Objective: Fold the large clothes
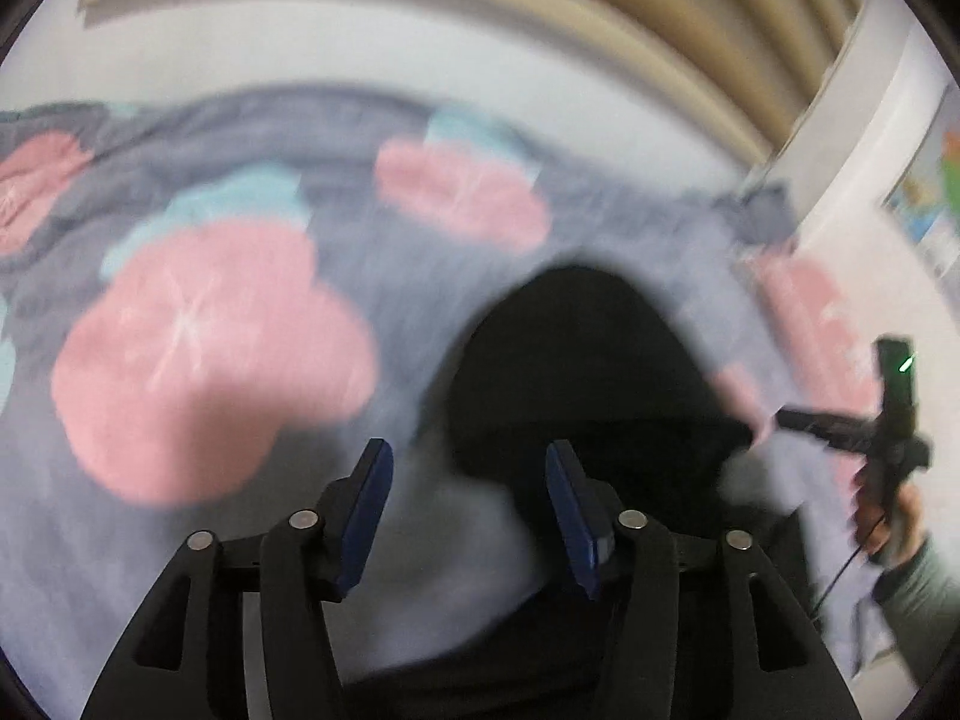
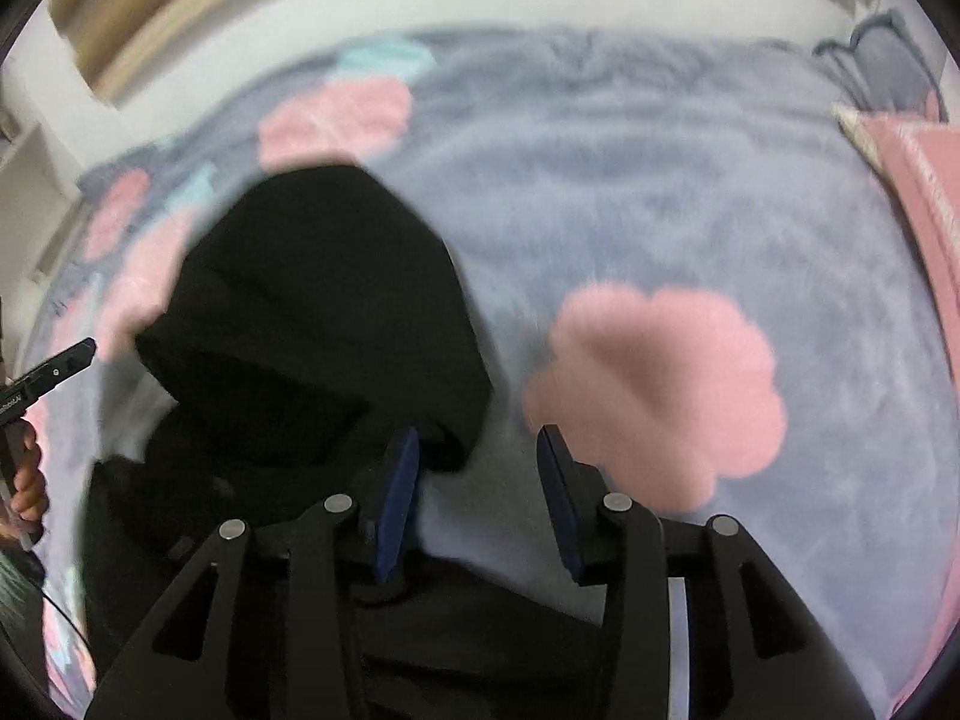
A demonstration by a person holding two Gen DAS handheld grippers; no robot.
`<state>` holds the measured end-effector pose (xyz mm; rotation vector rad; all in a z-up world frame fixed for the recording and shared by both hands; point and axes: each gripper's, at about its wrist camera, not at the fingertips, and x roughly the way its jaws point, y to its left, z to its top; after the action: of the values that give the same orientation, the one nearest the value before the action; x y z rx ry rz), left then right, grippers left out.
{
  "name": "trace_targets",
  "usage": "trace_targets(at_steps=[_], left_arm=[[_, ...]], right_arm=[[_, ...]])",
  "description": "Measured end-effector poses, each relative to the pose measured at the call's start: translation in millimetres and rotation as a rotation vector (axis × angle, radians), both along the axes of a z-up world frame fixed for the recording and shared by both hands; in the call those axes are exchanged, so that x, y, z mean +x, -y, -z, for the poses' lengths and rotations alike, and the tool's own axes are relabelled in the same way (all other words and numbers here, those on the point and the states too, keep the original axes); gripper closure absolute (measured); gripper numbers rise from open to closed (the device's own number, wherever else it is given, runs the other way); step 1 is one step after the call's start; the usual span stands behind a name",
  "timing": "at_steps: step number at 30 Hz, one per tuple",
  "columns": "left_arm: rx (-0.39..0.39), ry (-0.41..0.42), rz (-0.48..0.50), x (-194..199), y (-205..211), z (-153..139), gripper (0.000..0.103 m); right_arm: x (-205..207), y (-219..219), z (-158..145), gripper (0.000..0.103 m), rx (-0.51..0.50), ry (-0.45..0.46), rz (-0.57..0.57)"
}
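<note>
1 black garment (image 2: pixel 312 312) on 1 grey floral blanket (image 2: pixel 660 192), left gripper (image 1: pixel 468 510) and right gripper (image 2: pixel 477 498) parted, empty.

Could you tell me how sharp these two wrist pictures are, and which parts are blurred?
Left wrist view: the left tongs are crisp, while the flowered blanket and black garment are smeared by motion. Right wrist view: the right tongs are sharp, the blanket softly blurred; fisheye bending curves both edges.
</note>
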<state>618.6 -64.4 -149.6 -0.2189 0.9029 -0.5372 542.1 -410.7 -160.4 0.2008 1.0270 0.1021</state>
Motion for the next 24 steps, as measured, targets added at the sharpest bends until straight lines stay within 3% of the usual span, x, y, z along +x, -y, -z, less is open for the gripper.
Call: trace_targets(at_steps=[2,4,7,10,12,16,18,21,24], left_arm=[[-0.04,0.031,0.011,13,18,-15,0.042],[-0.03,0.037,0.026,27,41,-15,0.042],[-0.007,-0.074,0.057,54,79,27,0.042],[0.092,-0.18,0.056,55,95,84,0.042],[0.083,-0.174,0.043,46,94,104,0.042],[0.1,-0.158,0.042,48,97,94,0.042],[0.092,-0.126,0.048,43,94,79,0.042],[-0.027,-0.027,0.066,27,80,34,0.042],[-0.085,0.037,0.035,31,78,7,0.042]], right_arm=[[19,-11,-13,0.058,0.026,0.036,-0.028],[37,-27,-9,0.058,0.012,0.036,-0.053],[62,-42,22,0.058,-0.012,-0.02,-0.079],[71,-50,71,0.059,-0.051,-0.115,-0.091],[67,-48,92,0.059,-0.038,-0.133,-0.092],[69,-40,94,0.059,-0.019,-0.135,-0.095],[68,-39,80,0.059,-0.028,-0.132,-0.107],[66,-38,31,0.059,0.018,-0.002,-0.147],[88,-47,1,0.059,0.035,0.078,-0.159]])
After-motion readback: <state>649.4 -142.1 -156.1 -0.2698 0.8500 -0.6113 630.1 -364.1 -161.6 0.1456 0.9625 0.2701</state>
